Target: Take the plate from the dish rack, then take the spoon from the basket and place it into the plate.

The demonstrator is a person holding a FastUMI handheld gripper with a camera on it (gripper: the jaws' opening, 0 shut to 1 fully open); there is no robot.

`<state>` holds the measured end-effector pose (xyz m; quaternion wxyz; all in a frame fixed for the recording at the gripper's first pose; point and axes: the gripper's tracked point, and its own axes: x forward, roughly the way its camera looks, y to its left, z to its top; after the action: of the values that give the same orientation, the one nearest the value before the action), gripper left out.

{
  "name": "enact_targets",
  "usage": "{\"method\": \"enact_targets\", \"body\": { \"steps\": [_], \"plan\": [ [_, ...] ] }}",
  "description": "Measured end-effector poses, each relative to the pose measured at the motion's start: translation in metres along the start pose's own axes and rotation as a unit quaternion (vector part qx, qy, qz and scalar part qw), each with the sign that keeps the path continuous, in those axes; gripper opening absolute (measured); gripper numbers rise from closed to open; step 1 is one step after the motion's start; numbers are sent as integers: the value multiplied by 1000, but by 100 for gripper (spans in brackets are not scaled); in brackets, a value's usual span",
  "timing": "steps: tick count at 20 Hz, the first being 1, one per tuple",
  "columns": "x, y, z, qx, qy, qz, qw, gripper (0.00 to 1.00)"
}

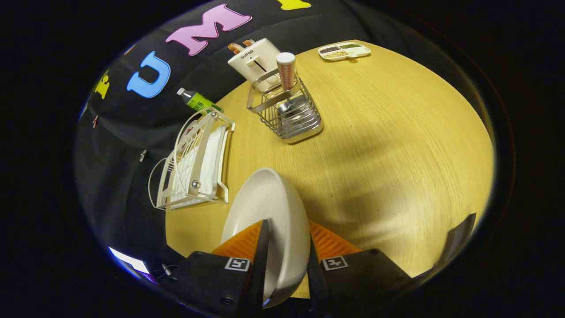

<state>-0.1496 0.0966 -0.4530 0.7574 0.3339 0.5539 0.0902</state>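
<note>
My gripper [286,236] is shut on the white plate [269,207], which stands on edge between the two fingers, held above the wooden table [397,145]. The white wire dish rack [194,163] sits beyond the fingers to the left, near the table's edge, with no plate in it. Farther ahead stands the metal wire basket [289,112]. The spoon [286,70] stands upright in it, its patterned handle with a white tip sticking out above the rim.
A white toaster [254,59] stands just behind the basket. A green bottle [196,100] lies behind the rack. A divided tray of snacks [344,51] sits at the far side of the table. A dark object [459,238] is by the right finger.
</note>
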Motion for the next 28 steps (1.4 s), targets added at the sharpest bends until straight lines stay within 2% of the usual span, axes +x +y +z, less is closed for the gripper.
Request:
{"method": "enact_targets", "body": {
  "steps": [2, 4, 6, 8, 9, 16, 23, 28],
  "plan": [
    [3, -8, 2, -3, 0, -23, 1000, 57],
    [2, -25, 5, -23, -3, -60, 998, 63],
    [-6, -28, 11, -30, -16, -65, 997, 69],
    [-11, -31, 16, -35, -27, -70, 997, 84],
    [-15, -33, 17, -43, -31, -73, 996, 89],
    [-72, -2, 61, -95, -94, -41, 990, 93],
    [-147, 36, 152, -198, -197, -42, 959, 93],
    [-144, 37, 186, -245, -186, -54, 950, 91]
  ]
}}
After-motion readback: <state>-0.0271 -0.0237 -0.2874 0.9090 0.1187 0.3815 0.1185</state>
